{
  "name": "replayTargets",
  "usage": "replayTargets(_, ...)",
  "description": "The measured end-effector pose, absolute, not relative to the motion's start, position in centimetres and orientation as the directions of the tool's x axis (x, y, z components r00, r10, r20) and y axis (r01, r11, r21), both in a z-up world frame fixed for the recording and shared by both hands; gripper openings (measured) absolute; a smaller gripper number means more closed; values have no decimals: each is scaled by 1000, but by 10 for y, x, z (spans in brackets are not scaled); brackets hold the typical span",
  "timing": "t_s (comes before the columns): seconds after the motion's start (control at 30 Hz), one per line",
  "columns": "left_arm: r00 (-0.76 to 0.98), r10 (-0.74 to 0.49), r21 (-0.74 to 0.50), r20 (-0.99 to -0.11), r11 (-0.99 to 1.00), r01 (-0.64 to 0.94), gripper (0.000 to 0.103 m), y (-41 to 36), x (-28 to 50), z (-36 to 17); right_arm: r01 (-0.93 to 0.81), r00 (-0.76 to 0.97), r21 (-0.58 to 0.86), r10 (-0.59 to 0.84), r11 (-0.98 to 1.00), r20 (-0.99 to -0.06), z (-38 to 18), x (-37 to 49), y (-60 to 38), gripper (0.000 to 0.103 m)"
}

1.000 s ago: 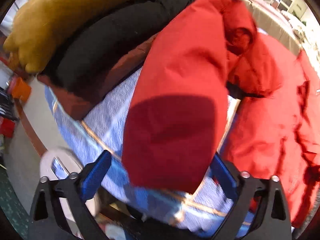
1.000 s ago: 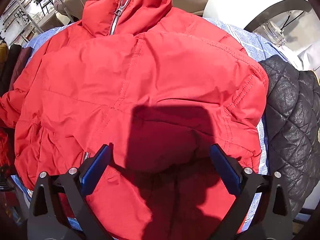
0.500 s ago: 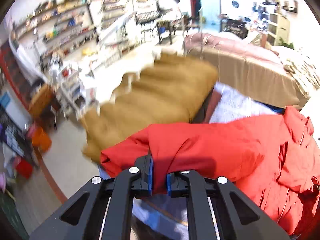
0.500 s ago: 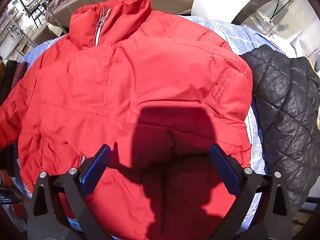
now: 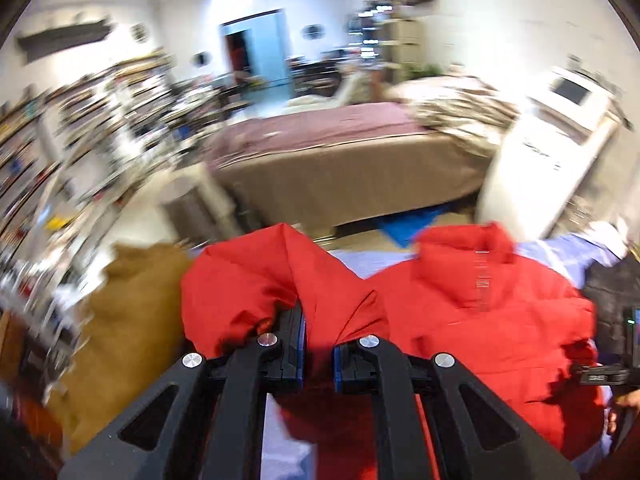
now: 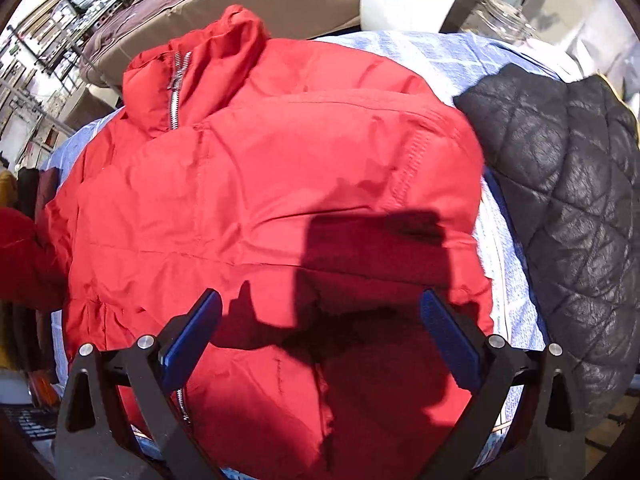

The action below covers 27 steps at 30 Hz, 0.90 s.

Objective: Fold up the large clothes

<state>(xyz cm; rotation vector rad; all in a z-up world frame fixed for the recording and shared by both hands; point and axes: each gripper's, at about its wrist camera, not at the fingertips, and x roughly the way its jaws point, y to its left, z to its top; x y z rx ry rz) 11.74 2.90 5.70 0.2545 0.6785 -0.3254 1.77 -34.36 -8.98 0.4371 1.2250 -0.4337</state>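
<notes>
On the blue cloth we keep the red jacket [image 6: 280, 184] spread; our left tool [image 5: 319, 354] is clamped on its sleeve [image 5: 256, 280], our right tool [image 6: 320, 332] gapes wide above the near hem.

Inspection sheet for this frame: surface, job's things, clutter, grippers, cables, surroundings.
Surface: blue checked cloth over the table.
Job's things: red jacket spread flat, zipper up; its sleeve lifted.
Clutter: black quilted jacket beside it; mustard garment at the other side.
Grippers: left gripper shut on the sleeve; right gripper open above the jacket's lower part.
Cables: nothing seen.
Surroundings: bed, blurred shelves, white machine.
</notes>
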Motion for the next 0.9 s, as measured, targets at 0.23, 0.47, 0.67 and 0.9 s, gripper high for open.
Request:
replayTargets(0.23,556,-341,175,-758,715,677,9,-157,90,-21,611,272,99,-91,785,-958,-89,-8,-368,98)
replayTargets(0.47,632,-122,473,-765,560,680,11,-225,30,-95,639,259,116,-71,760,-963,-95,-22,-379,98)
replayTargets(0.67,766,-28,655,-642,500,567,21,-233,14,-91,660,266,155,-37,735,-963,-100,-17,-391,98)
replayTargets(0.9,882,32,855,-471,262,447,38,-253,-16,-93,717,300,214,-16,663,-954,-93,-13,-417,98)
